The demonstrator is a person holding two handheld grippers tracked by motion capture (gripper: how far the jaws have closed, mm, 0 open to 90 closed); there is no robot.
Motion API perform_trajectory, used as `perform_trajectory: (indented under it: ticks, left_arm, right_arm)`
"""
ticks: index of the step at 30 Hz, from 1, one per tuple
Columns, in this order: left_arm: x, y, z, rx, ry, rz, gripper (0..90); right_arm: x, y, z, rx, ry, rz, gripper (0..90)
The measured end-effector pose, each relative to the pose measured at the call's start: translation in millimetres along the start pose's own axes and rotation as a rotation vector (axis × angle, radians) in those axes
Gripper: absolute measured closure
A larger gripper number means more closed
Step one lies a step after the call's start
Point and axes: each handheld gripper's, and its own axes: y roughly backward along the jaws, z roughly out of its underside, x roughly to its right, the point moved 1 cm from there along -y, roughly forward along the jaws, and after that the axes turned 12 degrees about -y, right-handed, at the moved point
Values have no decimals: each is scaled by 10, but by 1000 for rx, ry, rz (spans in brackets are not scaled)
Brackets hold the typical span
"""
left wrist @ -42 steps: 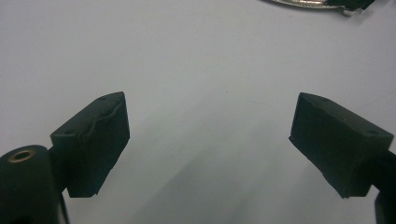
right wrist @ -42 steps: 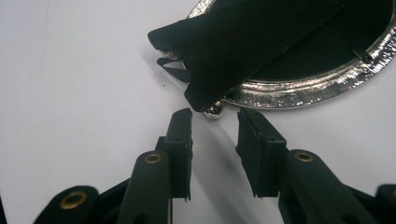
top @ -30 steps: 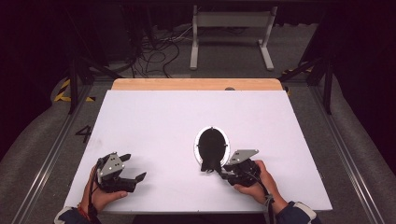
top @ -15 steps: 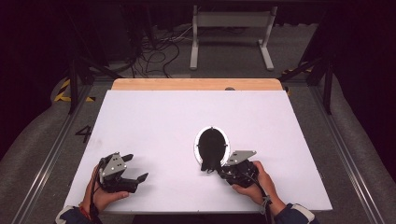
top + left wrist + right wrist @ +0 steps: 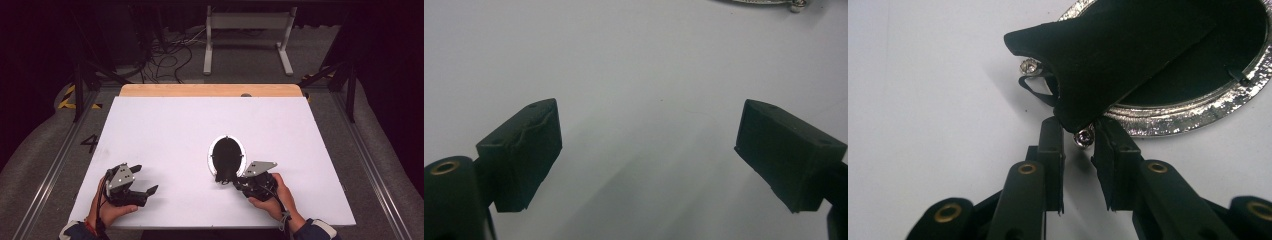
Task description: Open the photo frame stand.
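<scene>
the right gripper [image 5: 1079, 135], jaws just narrowed, pinched the black velvet easel flap [image 5: 1108, 55] of the oval silver-rimmed picture frame [image 5: 1198, 107] to lift it, while the left gripper [image 5: 649, 150] waited wide and empty.

A white table [image 5: 165, 135] carries the things; its far edge is a strip of bare light wood [image 5: 210, 90]. An oval picture frame [image 5: 227, 156] with a silver rim lies flat on it, back side up, right of the middle and nearer the near edge than the far one. The frame's black velvet back faces up, and its black stand flap [image 5: 1108, 55] lifts off that back at the end nearest the near edge
</scene>
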Motion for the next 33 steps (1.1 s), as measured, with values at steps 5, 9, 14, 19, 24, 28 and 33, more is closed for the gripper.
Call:
perform_trajectory:
  ticks: [5,9,14,19,24,28,33]
  left_arm:
    - [10,-2,-3,2,-3,9,115]
    - [14,-9,-2,-2,-8,17,119]
    - [28,-27,-3,-9,-8,26,120]
    - [29,-40,-2,-16,-13,31,120]
    - [35,-61,-2,-24,-13,36,123]
    - [52,-71,-10,-28,-14,39,123]
    - [43,-75,-21,-28,-16,38,131]
  right_arm:
    - [18,25,11,34,-14,3,726]
    - [43,13,16,39,-46,-23,721]
    - [84,-33,26,56,-104,-28,725]
    - [132,-37,22,73,-154,-90,697]
    - [105,-73,-16,85,-146,-125,613]
    - [141,-82,-34,97,-184,-172,564]
    - [260,-143,-53,93,-427,-297,530]
